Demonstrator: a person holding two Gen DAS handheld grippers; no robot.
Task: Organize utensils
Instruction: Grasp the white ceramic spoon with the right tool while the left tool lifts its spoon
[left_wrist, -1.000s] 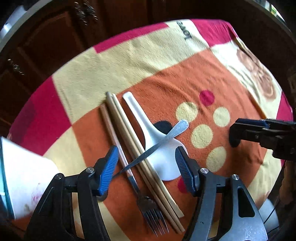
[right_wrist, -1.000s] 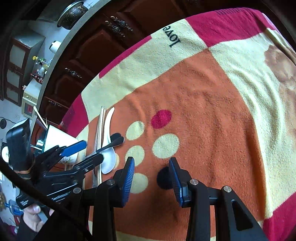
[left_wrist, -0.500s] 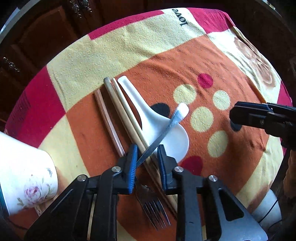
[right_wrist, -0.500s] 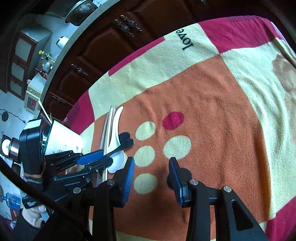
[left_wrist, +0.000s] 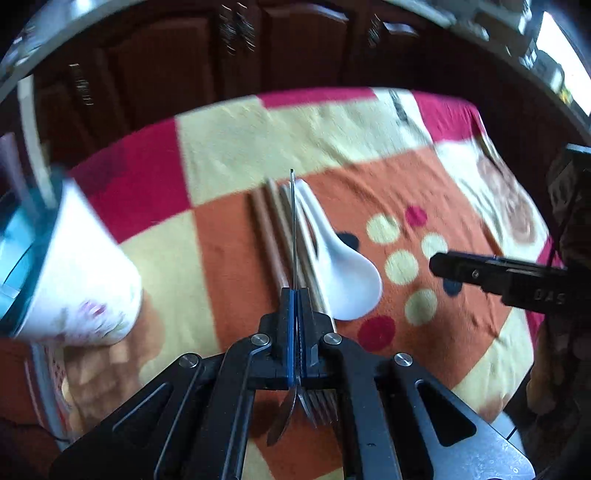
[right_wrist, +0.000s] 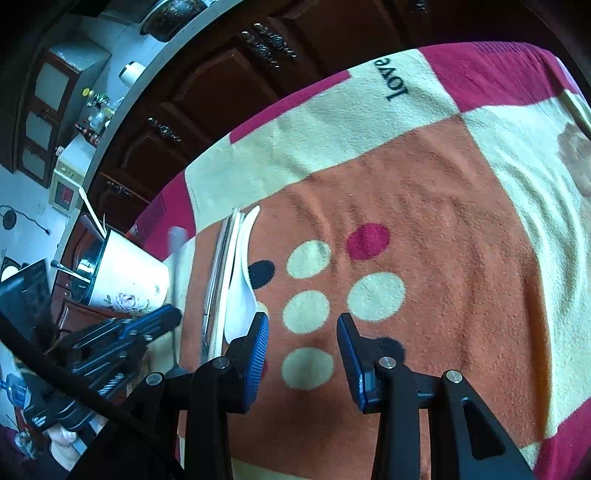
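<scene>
My left gripper (left_wrist: 296, 295) is shut on a metal spoon (left_wrist: 293, 229) and holds it lifted above the cloth, edge-on to the camera. It also shows blurred in the right wrist view (right_wrist: 174, 258). Below it lie wooden chopsticks (left_wrist: 271, 236), a white ceramic spoon (left_wrist: 341, 273) and a fork (left_wrist: 321, 410). A white flowered holder cup (left_wrist: 79, 280) lies tilted at the left, with utensils in it (right_wrist: 125, 277). My right gripper (right_wrist: 303, 332) is open and empty above the spotted cloth, to the right of the utensils.
The table is covered by a red, cream and orange checked cloth (right_wrist: 424, 206). Dark wooden cabinets (left_wrist: 207, 55) stand behind the table. The right gripper's finger (left_wrist: 480, 273) reaches in from the right in the left wrist view.
My left gripper has closed fully on the metal spoon and lifted it off the white spoon, turning it upright. The holder cup now looms closer at the left. The right gripper stayed open.
</scene>
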